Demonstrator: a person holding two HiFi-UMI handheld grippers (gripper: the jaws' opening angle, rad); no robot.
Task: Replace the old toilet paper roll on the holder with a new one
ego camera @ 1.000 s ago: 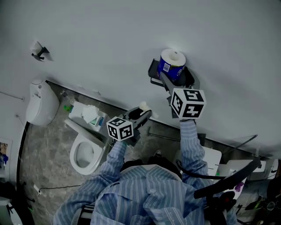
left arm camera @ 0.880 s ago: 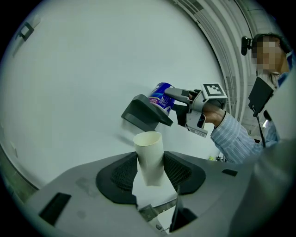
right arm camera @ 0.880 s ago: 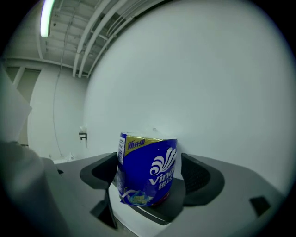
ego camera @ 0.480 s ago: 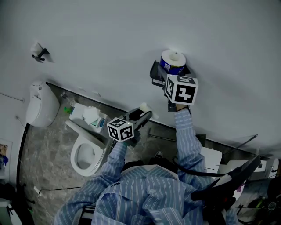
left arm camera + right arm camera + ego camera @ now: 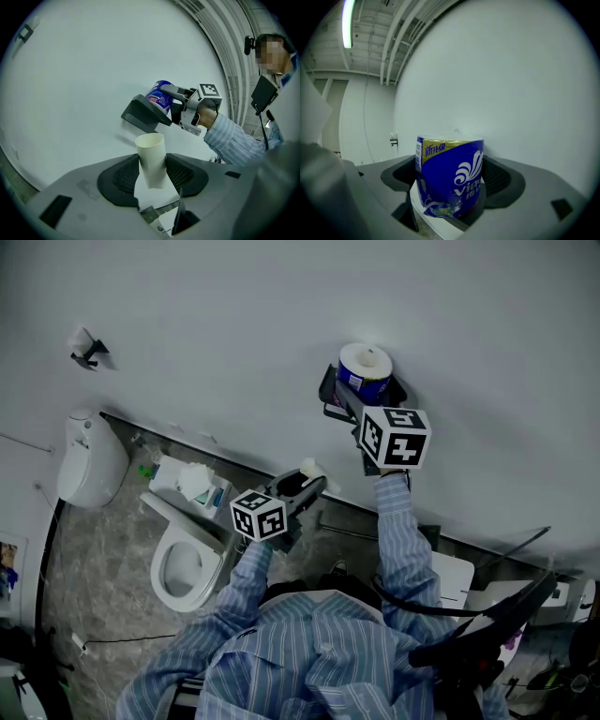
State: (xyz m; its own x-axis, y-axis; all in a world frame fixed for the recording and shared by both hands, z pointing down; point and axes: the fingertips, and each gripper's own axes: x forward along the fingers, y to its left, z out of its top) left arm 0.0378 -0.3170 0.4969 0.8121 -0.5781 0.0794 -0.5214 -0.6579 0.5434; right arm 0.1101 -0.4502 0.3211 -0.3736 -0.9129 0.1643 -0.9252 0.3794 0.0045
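The left gripper (image 5: 152,172) is clenched on an empty cardboard tube (image 5: 152,157). The tube stands upright between the two ribbed pads, and its open top rises above them. In the head view this gripper (image 5: 302,486) is held low and left of the other, away from the wall, with the pale tube (image 5: 308,468) at its tip.

The right gripper (image 5: 451,183) is grasping a new toilet paper roll (image 5: 452,173) in a blue printed wrapper with a gold band at its top. The jaws press on the roll's two sides. In the head view the right gripper (image 5: 361,401) reaches up to the far wall, and the roll (image 5: 365,369) stands at the dark holder (image 5: 327,394) fixed there. Seen from the left gripper view, the roll (image 5: 160,95) is close against the holder's slanted dark cover (image 5: 142,114). Whether it is seated on the holder cannot be told.

A striped sleeve (image 5: 397,549) runs back from the right gripper toward the person. Lower left are a toilet (image 5: 184,570) and a white bin (image 5: 87,467). A small hook (image 5: 85,349) is mounted on the wall at far left.
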